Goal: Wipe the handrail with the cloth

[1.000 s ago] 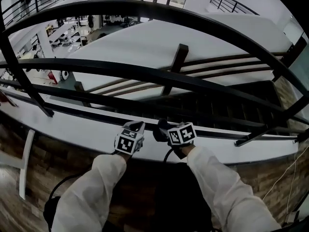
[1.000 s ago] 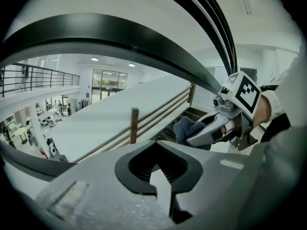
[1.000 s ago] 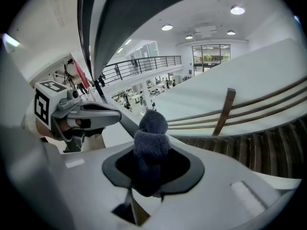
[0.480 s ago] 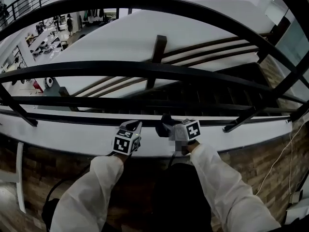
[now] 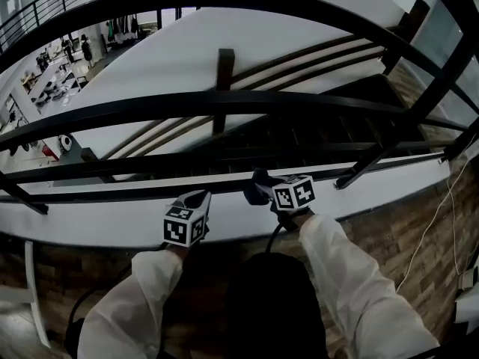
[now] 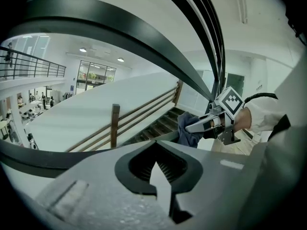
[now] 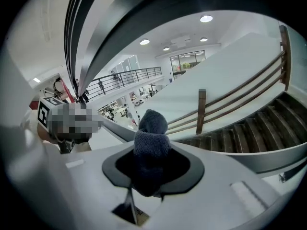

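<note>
Leaning over a balcony edge, a person in white sleeves is working a bunched dark blue terry cloth (image 5: pixel 256 184) at the lowest black metal handrail (image 5: pixel 135 194) of a curved railing. A white ledge (image 5: pixel 97 219) is running just under the bar and a dark staircase (image 5: pixel 314 137) is dropping away beyond it. The right tool (image 5: pixel 262 191) is clamping the cloth, jaws closed on its middle with a rounded wad poking out ahead of them. The wad appears to be touching the bar, though the contact itself is too small to confirm. The left tool (image 5: pixel 196 199) is hovering just beside it near the same bar, its jaws drawn together on nothing.

Doing this pass well looks to be a matter of pressure and grip. The wad should be riding flat on the top of the bar and rolling round its sides, not skimming one edge. The clamp needs to be firm, since a cloth slipping free here would likely be falling into the stairwell. The metal jaws are best kept off the paint, letting only fabric touch. The idle left tool is probably best held clear of the wiping path.

No brand, label or lettering is showing. The only print is the black-and-white square markers on each tool's cube (image 5: pixel 293 194), patterns rather than words.
</note>
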The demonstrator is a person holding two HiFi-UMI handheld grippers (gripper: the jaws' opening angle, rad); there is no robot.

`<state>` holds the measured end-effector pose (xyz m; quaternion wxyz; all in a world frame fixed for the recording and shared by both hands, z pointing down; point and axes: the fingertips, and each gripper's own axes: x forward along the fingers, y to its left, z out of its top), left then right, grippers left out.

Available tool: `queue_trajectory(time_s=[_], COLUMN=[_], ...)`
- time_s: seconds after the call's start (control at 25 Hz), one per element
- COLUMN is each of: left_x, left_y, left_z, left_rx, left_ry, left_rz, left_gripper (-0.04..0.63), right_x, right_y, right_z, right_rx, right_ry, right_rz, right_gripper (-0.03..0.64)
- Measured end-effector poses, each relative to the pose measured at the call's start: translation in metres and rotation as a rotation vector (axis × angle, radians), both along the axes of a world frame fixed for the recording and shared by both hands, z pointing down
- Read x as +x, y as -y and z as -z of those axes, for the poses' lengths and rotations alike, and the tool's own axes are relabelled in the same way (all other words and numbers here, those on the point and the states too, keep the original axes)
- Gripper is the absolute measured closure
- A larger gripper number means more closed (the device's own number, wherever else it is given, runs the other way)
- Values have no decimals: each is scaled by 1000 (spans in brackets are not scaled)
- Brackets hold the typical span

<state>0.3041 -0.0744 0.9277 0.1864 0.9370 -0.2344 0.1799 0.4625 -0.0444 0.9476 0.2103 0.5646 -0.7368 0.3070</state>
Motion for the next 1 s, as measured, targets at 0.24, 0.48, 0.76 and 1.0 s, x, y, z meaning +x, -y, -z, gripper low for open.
queue_trajectory(time_s=[0.24,0.48,0.76,1.0], left_x=[23,56,114,166], left_y=[-9,-26,-49,-80], left_z=[0,8,18,25], left_rx=[5,28,17,-12], left_ry=[8,41,39,16], left_rz=[-45,-138,-232,-327], left_gripper=[597,597,597,595], right_x=[45,74,121,156], right_y=[-16,-26,-46,-59], right_z=[3,2,4,6], right_rx=[13,30,78,85], right_ry=[1,26,-27,-48], right_rz=[-66,-96,-166,-205], right_gripper=[506,506,508,508])
